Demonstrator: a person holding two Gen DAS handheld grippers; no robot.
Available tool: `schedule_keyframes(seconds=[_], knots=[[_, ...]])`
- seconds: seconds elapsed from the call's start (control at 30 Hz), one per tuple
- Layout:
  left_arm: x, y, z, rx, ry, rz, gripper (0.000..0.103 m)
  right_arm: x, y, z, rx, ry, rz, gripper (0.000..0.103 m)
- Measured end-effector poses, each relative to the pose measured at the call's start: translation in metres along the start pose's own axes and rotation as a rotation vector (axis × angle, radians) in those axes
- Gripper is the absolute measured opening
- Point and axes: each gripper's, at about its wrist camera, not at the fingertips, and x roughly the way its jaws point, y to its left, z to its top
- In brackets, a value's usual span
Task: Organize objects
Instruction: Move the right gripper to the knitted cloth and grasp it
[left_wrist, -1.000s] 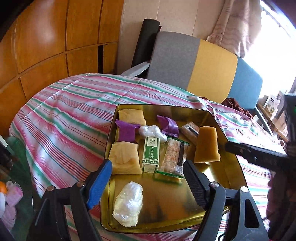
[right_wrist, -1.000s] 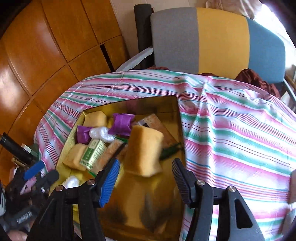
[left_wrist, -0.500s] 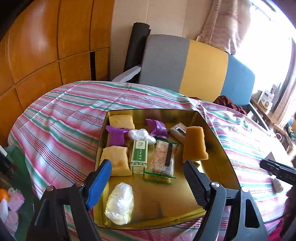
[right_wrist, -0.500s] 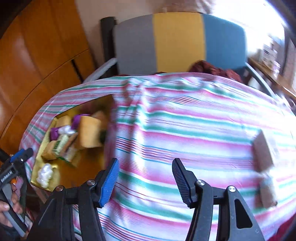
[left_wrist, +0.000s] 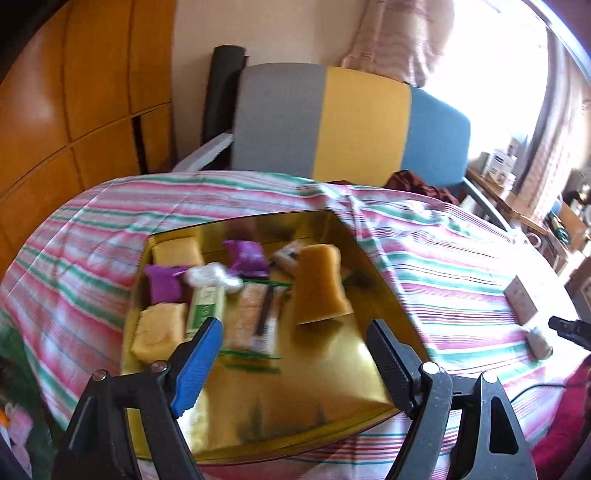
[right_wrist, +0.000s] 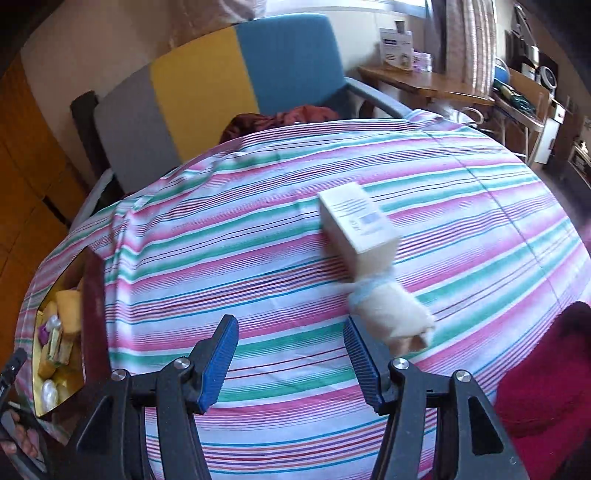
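The left gripper (left_wrist: 293, 350) is held over the near part of a gold tin tray (left_wrist: 325, 376), w/ its jaws spread wide and nothing between them. One finger has a blue pad (left_wrist: 197, 363), the other a black ribbed pad (left_wrist: 389, 363).

Inside the tray, many small things are seen, mostly in the far and left part. A tall amber block (left_wrist: 319, 282) is placed at the right, leaning. Two purple packets (left_wrist: 245, 256) are found near the back, w/ a white crumpled wrapper (left_wrist: 212, 275) between them. A green-and-white box (left_wrist: 205, 304) lies beside a clear packet of pinkish bars (left_wrist: 256, 315). Two pale yellow blocks (left_wrist: 160, 325) are seen along the left wall, one near and one far. The view is a bit blurred, so labels cannot be read.

The tray rests on a table covered by a striped cloth (right_wrist: 258, 240), pink, green and white.

The right gripper (right_wrist: 290, 358) is held above bare cloth, well apart from the tray, also spread and empty. Just to the right of it a cream wrapped roll (right_wrist: 393, 315) w/ a light blue end is lying, and it touches a white carton box (right_wrist: 356, 229) behind it. Both are on the cloth, not in the tray.

A chair (left_wrist: 343, 122) in grey, yellow and blue stands behind the table.
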Motion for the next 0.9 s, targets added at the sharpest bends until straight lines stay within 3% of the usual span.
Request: schedule_keyframes(seconds=[0.2,0.3,0.57,0.67,0.73,0.8,0.9], knots=[[0.008,-0.031,0.006,0.052,0.014,-0.051,0.083,-0.002,-0.058,0.021,0.046,0.049,-0.106,0.065],[0.012,-0.049,0.008,0.081,0.023,-0.074,0.083,0.006,-0.074,0.025,0.039,0.101,-0.111,0.065],[0.021,-0.097,0.014,0.141,0.067,-0.161,0.083,0.06,-0.055,0.033,-0.111,0.249,-0.088,0.067],[0.022,-0.118,0.017,0.184,0.06,-0.179,0.083,0.087,-0.052,0.031,-0.141,0.328,-0.124,0.067],[0.024,-0.133,0.018,0.214,0.062,-0.195,0.083,0.103,-0.055,0.025,-0.126,0.378,-0.101,0.064],[0.027,-0.145,0.019,0.239,0.067,-0.215,0.083,0.105,-0.058,0.021,-0.099,0.384,-0.078,0.058],[0.034,-0.163,0.023,0.273,0.082,-0.24,0.083,0.086,-0.057,0.023,-0.09,0.302,-0.088,0.056]])
